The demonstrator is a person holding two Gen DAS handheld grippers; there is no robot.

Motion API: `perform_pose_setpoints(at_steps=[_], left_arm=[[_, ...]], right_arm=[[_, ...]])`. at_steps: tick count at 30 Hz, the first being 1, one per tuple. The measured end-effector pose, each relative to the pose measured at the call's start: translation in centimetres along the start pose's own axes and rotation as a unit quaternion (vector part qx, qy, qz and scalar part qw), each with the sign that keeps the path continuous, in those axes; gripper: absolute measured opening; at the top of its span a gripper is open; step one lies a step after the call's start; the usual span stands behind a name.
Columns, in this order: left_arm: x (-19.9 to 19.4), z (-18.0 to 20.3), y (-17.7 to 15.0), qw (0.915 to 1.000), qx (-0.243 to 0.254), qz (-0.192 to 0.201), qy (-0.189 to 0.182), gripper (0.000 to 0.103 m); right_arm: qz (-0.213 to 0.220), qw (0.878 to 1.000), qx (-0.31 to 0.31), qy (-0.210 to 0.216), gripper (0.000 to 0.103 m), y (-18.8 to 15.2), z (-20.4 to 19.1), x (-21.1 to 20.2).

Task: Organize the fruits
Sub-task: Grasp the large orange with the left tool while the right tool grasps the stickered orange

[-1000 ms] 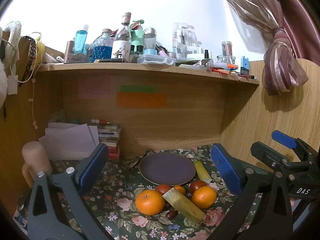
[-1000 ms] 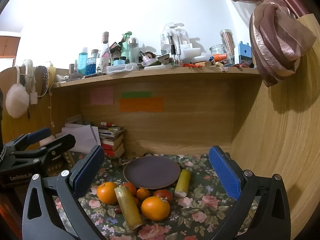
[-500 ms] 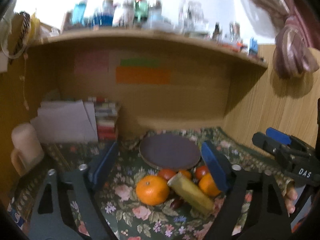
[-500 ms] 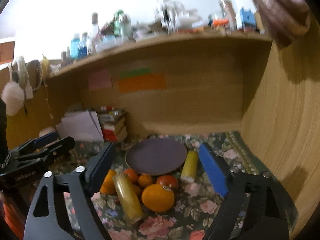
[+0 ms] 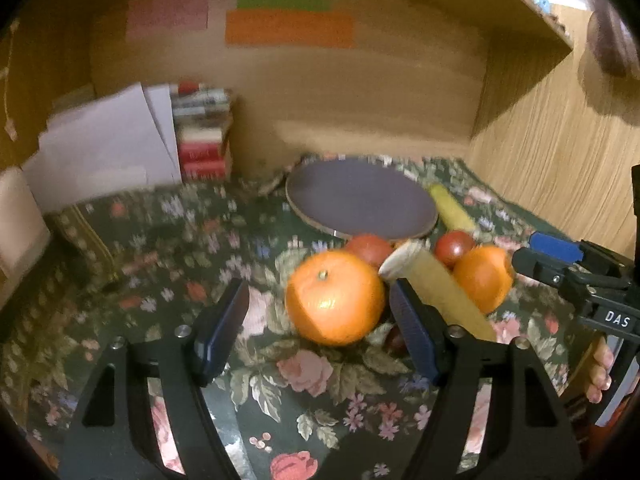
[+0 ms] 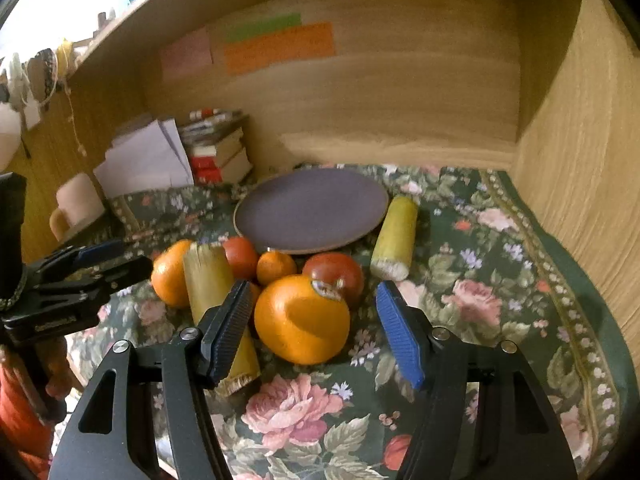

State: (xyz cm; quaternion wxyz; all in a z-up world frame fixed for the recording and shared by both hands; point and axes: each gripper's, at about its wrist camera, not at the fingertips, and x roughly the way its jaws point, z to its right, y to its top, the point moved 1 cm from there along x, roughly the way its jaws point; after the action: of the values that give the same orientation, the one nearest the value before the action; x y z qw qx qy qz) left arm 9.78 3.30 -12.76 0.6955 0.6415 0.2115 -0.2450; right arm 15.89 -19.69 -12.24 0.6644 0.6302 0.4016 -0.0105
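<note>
A heap of fruit lies on the floral cloth in front of an empty purple plate. My left gripper is open, its blue pads either side of a large orange, not touching it. My right gripper is open around another orange. Two red tomatoes, a small orange, a third orange and a yellow corn piece lie between them. Another corn piece lies right of the plate.
A stack of books and white papers stand at the back left, with a beige mug beside them. Wooden walls close the back and right. Coloured sticky notes hang on the back wall.
Both grippers have dropped and moved forward toward the fruit, and each now brackets an orange. Their jaws have narrowed somewhat. The shelf clutter has left both views.
</note>
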Motion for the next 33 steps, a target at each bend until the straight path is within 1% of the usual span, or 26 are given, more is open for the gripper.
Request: perform_pose_setpoints(at_steps=[3, 7, 11, 12, 16, 18, 22, 25, 26, 27, 29, 33], left_arm=[[1.2, -0.5, -0.5, 0.9998, -0.005, -0.018, -0.003, 0.073], [2.5, -0.9, -0.7, 0.9986, -0.012, -0.046, -0.023, 0.073], [3.5, -0.7, -0.4, 0.9975, -0.015, -0.058, -0.036, 0.077], [3.8, -0.6, -0.3, 0.9974, -0.016, -0.059, -0.038, 0.077], [5.0, 0.0, 0.1, 0.9970, -0.011, -0.066, -0.038, 0.077], [5.6, 0.0, 0.1, 0.9963, -0.010, -0.076, -0.039, 0.077], [7.0, -0.1, 0.2, 0.9942, -0.019, -0.097, -0.043, 0.077], [7.4, -0.2, 0.2, 0.9943, -0.022, -0.096, -0.041, 0.077], [7.5, -0.2, 0.2, 0.9944, -0.021, -0.095, -0.041, 0.072], [7.5, -0.1, 0.2, 0.9946, -0.018, -0.093, -0.044, 0.070], [7.4, 0.1, 0.0, 0.9956, -0.010, -0.088, -0.031, 0.070], [7.1, 0.2, 0.0, 0.9960, -0.007, -0.087, -0.020, 0.069]], right_arm=[[-0.015, 1.000, -0.003, 0.001, 0.061, -0.4, -0.2, 0.8], [-0.031, 1.000, -0.002, 0.003, 0.061, -0.6, -0.2, 1.6], [-0.045, 0.999, 0.007, 0.004, 0.062, -0.6, 0.0, 2.6], [-0.048, 0.999, 0.010, 0.006, 0.064, -0.7, 0.1, 2.8], [-0.065, 0.998, 0.011, 0.011, 0.064, -0.8, -0.1, 3.7], [-0.065, 0.998, 0.009, 0.005, 0.065, -0.8, -0.2, 4.0], [-0.077, 0.997, 0.016, 0.009, 0.066, -0.9, 0.1, 4.8], [-0.081, 0.996, 0.032, 0.021, 0.067, -0.9, 0.6, 5.2], [-0.083, 0.996, 0.037, 0.024, 0.067, -1.0, 0.7, 5.3], [-0.084, 0.995, 0.042, 0.028, 0.067, -1.0, 0.7, 5.4], [-0.088, 0.994, 0.046, 0.036, 0.063, -1.1, 0.6, 5.6], [-0.086, 0.995, 0.029, 0.027, 0.062, -1.0, 0.1, 5.5]])
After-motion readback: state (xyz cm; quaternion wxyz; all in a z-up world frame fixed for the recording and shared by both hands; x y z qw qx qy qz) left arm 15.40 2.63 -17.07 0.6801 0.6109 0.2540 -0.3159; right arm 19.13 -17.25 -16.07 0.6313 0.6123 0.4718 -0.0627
